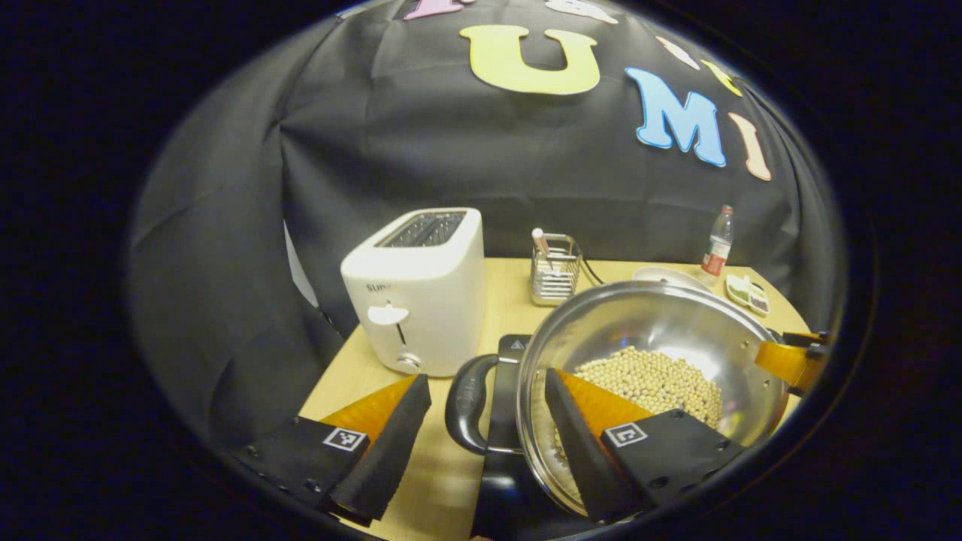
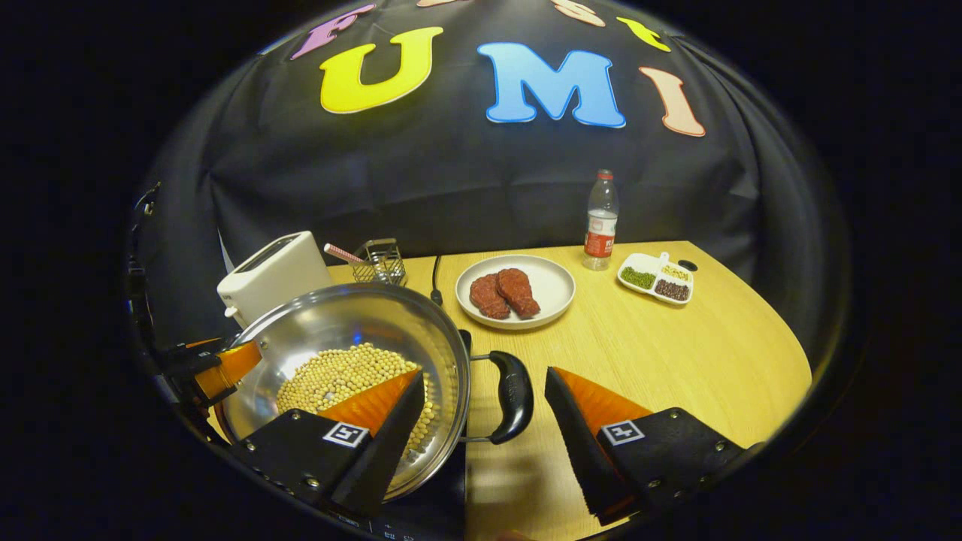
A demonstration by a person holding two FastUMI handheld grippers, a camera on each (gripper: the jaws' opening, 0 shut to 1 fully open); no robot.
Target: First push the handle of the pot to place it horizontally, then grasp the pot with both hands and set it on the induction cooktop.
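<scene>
A steel pot point(image 1: 646, 323) holding soybeans point(image 1: 654, 376) rests on the black induction cooktop point(image 1: 515, 357). In the left gripper view my left gripper point(image 1: 487, 379) is open and straddles the pot's black loop handle point(image 1: 460, 409), with one finger over the rim and the other outside the handle. In the right gripper view the pot point(image 2: 338, 323) is at lower left, and my right gripper point(image 2: 485, 374) is open around the opposite black handle point(image 2: 515, 398), one finger above the soybeans point(image 2: 338, 376). Each view catches the other gripper at the pot's far side.
A white toaster point(image 1: 421, 293) stands close to the left of the pot. Behind it is a wire utensil rack point(image 1: 555, 270). On the wooden table point(image 2: 676, 353) to the right are a plate point(image 2: 552, 289) of meat, a bottle point(image 2: 600, 222) and a divided dish point(image 2: 655, 276).
</scene>
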